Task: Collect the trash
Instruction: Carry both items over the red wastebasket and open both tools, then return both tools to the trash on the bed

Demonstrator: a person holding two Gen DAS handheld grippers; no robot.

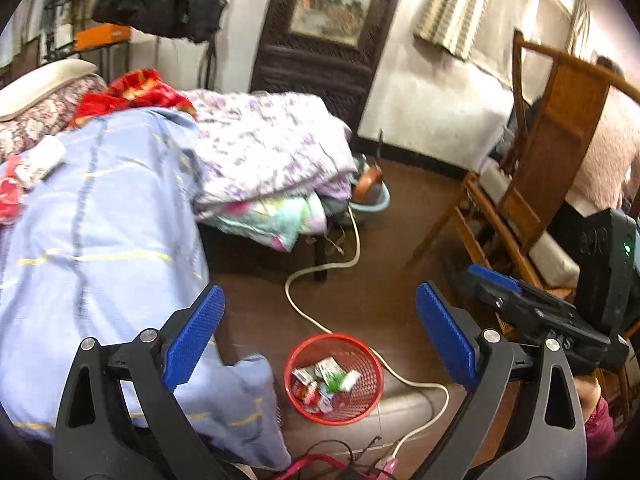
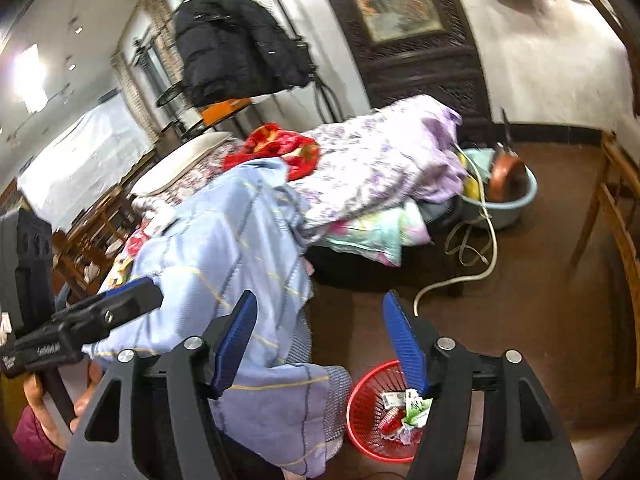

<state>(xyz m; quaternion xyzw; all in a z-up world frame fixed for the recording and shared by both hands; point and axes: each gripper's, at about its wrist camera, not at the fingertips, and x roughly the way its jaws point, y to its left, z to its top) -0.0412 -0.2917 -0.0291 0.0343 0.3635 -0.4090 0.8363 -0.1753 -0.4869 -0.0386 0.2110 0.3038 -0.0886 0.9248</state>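
Note:
A red mesh waste basket [image 1: 362, 404] stands on the brown floor beside the bed, holding several crumpled wrappers [image 1: 324, 384]. It also shows in the right wrist view [image 2: 366, 420] with wrappers [image 2: 404, 412] inside. My left gripper [image 1: 320, 340] is open and empty, held above the basket. My right gripper [image 2: 320, 344] is open and empty, above the bed's edge and the basket. The right gripper also shows at the right of the left wrist view [image 1: 520, 304], and the left gripper at the left of the right wrist view [image 2: 100, 316].
A bed piled with a light blue quilt [image 1: 100, 240], a floral quilt [image 1: 272, 144] and a red blanket [image 1: 132, 92]. A white cable [image 1: 320, 272] snakes over the floor. A wooden chair [image 1: 540, 168] stands right. A blue basin [image 2: 516, 196] sits by the wall.

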